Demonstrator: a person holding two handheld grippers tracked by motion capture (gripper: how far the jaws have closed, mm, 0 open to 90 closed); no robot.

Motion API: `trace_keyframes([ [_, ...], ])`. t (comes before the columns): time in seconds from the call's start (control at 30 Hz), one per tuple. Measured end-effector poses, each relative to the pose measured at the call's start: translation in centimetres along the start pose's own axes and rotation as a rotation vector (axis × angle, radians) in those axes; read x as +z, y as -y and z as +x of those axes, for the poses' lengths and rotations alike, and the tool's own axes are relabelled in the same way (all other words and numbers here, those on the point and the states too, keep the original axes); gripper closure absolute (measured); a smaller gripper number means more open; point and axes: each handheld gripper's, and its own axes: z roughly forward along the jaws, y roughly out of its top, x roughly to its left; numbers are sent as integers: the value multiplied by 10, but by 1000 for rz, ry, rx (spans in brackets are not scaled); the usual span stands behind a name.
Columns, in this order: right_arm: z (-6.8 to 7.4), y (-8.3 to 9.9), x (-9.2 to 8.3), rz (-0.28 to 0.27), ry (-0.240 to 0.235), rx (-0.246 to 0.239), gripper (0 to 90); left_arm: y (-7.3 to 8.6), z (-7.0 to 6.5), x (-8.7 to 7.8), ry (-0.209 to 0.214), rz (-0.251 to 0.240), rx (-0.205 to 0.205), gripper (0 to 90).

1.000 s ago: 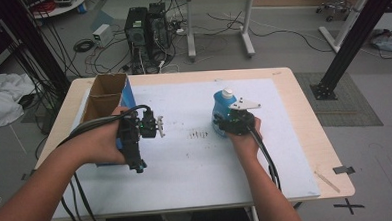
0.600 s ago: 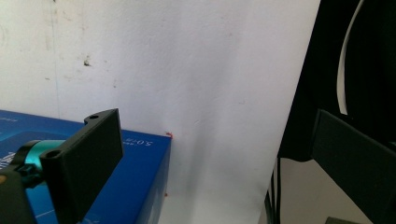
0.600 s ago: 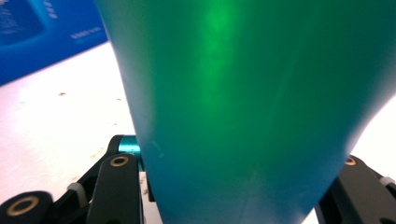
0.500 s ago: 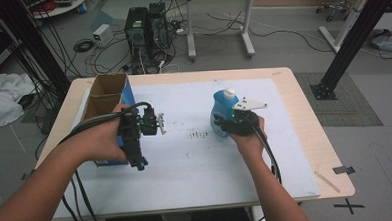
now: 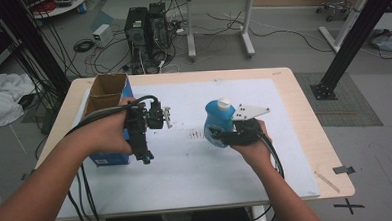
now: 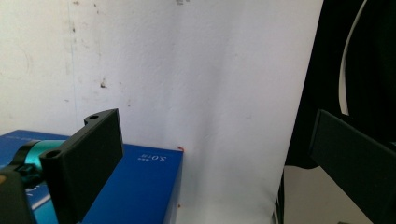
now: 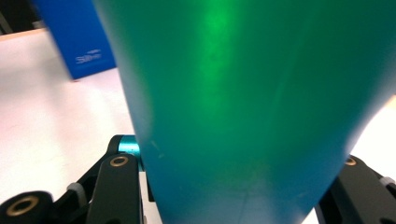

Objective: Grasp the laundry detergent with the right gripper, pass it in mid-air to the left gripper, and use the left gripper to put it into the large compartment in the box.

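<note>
In the high view, an open cardboard box with blue sides (image 5: 105, 102) stands at the left of the white-covered table (image 5: 196, 165). Just right of it, left of centre, the left gripper (image 5: 145, 126) is held above the mat in the person's left hand (image 5: 107, 134). In the left gripper view its two black jaws stand wide apart with nothing between them; the box's blue side (image 6: 135, 191) lies at the lower left of that frame, just beyond the left jaw. It carries small white print, which I cannot read with any confidence.

Right of centre in the high view, the right gripper (image 5: 220, 136) has its jaws closed around the lower body of a blue bottle with a white cap (image 5: 218, 120), the bottle standing about upright, cap uppermost. The right gripper view shows the bottle (image 7: 243, 107) pressed between the jaws, its colour reading as green there. At the upper left of that view, the blue box (image 7: 77, 37) bears a white logo too blurred to read.
</note>
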Motion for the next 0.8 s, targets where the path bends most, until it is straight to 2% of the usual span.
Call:
trace_keyframes([
  [0.07,3,-1,0,0,-14,-8,462,-3,1,-1,0,-6,4,31],
  [0.1,8,-4,-1,-2,-48,-29,461,-5,2,-1,0,-10,10,31],
  [0.2,13,-5,0,2,-73,-44,461,-9,2,-2,11,-27,22,31],
  [0.23,17,-7,2,6,-103,-64,461,-10,2,-2,18,-29,28,31],
  [0.27,17,-7,2,6,-103,-64,461,-11,3,-2,17,-30,31,31],
  [0.3,21,-7,5,8,-131,-81,461,-12,3,-3,12,-43,36,31],
  [0.33,21,-7,5,8,-131,-81,461,-12,3,-3,12,-43,36,31],
  [0.37,24,-8,7,11,-159,-95,461,-14,4,-3,13,-46,39,31],
  [0.4,24,-8,7,11,-159,-95,461,-14,4,-3,13,-46,39,30],
  [0.47,29,-8,12,14,-194,-116,461,-14,5,-2,12,-50,38,31],
  [0.53,30,-8,14,15,-203,-119,462,-15,6,-3,13,-55,41,31],
  [0.6,34,-8,18,15,-239,-129,462,-18,6,-3,14,-67,44,31],
  [0.7,35,-8,19,18,-251,-136,462,-19,6,-3,16,-68,45,31],
  [0.73,36,-8,20,16,-265,-140,462,-20,6,-3,15,-69,50,31],
  [0.77,40,-9,24,17,-310,-160,462,-23,6,-2,18,-72,55,31],
  [0.8,40,-9,24,17,-310,-160,462,-23,6,-2,18,-72,55,31],
])
